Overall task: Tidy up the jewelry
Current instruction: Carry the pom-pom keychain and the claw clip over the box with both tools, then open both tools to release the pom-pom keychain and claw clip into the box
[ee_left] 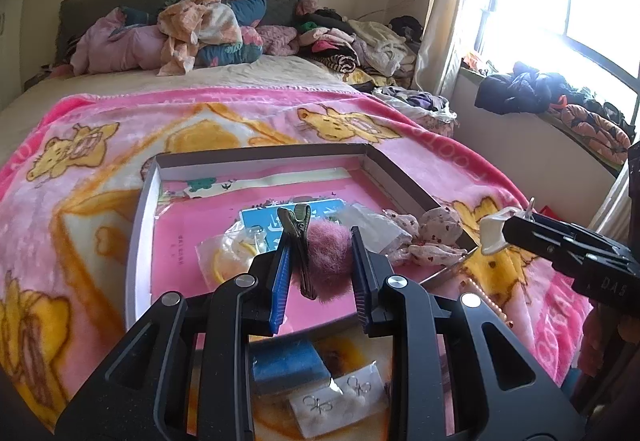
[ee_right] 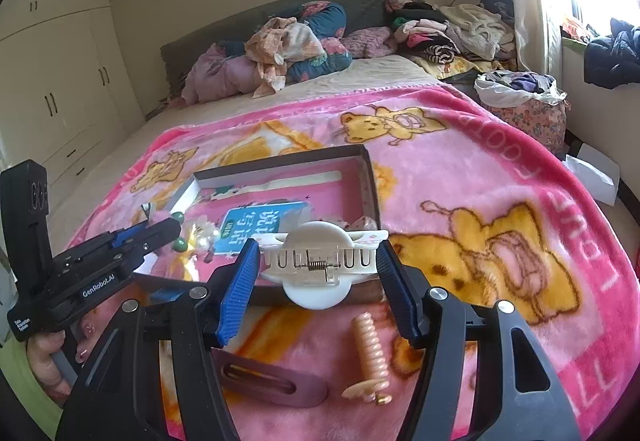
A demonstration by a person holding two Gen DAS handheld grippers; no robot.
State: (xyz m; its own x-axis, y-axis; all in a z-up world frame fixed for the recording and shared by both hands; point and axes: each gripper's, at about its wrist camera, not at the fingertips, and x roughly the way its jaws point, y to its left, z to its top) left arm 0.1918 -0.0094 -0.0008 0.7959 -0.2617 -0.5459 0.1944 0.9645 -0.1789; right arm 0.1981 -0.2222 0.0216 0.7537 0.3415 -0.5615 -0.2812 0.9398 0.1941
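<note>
My left gripper [ee_left: 320, 237] is shut on a pink pompom hair clip [ee_left: 328, 261] with a metal alligator clip, held over the shallow box [ee_left: 144, 201] with a pink floor. My right gripper [ee_right: 318, 261] is shut on a white claw hair clip [ee_right: 320, 265], held just in front of the box's near wall [ee_right: 372, 181]. In the left wrist view the right gripper [ee_left: 508, 227] comes in from the right with the white clip [ee_left: 494, 233]. In the right wrist view the left gripper [ee_right: 160, 229] is at the left over the box.
In the box lie a blue card [ee_left: 260, 219], plastic bags [ee_left: 228, 253], a floral scrunchie [ee_left: 432, 237]. On the pink blanket [ee_right: 480, 169] lie a mauve snap clip [ee_right: 272, 381], a peach spiral clip [ee_right: 368, 357], a blue block [ee_left: 288, 365], bagged earrings [ee_left: 340, 397]. Clothes pile at the bed's far end.
</note>
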